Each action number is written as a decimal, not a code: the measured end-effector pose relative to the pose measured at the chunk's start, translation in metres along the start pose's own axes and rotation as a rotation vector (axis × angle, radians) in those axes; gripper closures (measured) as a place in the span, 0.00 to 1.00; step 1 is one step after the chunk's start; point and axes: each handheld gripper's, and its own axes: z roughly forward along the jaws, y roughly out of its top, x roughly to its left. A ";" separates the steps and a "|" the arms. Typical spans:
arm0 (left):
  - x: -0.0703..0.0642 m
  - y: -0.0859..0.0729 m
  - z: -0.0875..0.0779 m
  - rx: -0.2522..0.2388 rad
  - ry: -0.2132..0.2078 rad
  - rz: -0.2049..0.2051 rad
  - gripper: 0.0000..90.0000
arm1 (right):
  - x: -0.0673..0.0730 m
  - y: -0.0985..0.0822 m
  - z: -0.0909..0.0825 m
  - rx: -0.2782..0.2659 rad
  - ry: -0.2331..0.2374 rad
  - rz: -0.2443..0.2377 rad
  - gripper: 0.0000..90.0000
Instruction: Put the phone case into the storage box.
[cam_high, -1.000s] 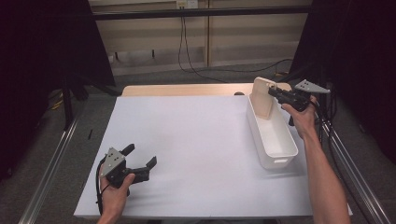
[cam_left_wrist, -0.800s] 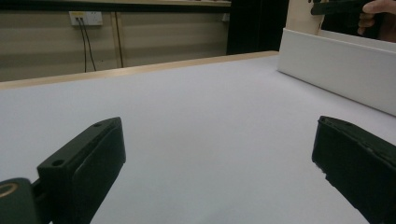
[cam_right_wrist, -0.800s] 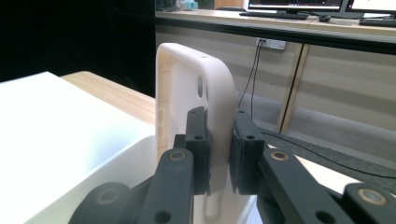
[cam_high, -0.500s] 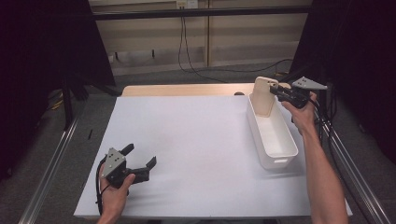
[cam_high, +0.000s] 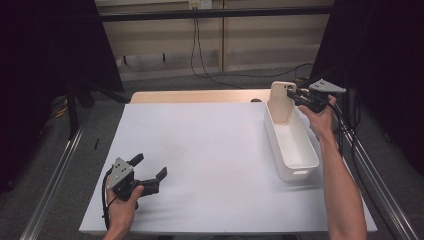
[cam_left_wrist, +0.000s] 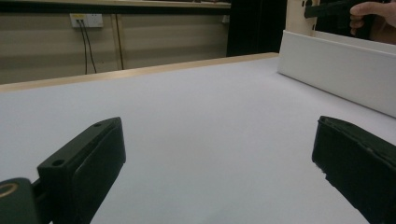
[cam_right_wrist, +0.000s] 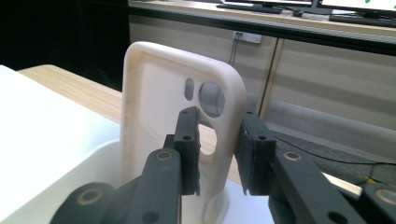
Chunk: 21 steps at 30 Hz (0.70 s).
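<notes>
Left hand-held gripper (cam_high: 148, 176) rests low on the white tabletop (cam_high: 200, 150) at the near left corner, jaws spread wide, nothing between them; idle.

Step in hand, by the look of it: setting the cream phone case (cam_high: 281, 101) into the far end of the white bin (cam_high: 291, 145) at the right side of the tabletop. The case stands upright there, lower end down inside the bin.

Right hand-held gripper (cam_high: 296, 97) is at the case's upper right edge. In the right gripper view its jaws have just been opening: the case edge (cam_right_wrist: 224, 140) sits between them, near the camera cutout, with gaps showing, so the pinch looks let go.

Next move: open wider, back off to the right without tipping the case.
</notes>
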 end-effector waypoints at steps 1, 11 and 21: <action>0.000 0.000 0.000 0.003 -0.001 0.004 0.03 | 0.000 0.000 0.000 -0.003 0.002 0.002 0.79; 0.000 0.000 -0.001 -0.002 -0.002 -0.004 0.03 | -0.002 -0.001 -0.001 -0.016 -0.022 0.033 0.63; 0.000 0.003 -0.001 -0.017 -0.001 -0.016 0.03 | 0.002 0.000 -0.005 -0.018 -0.033 0.064 0.37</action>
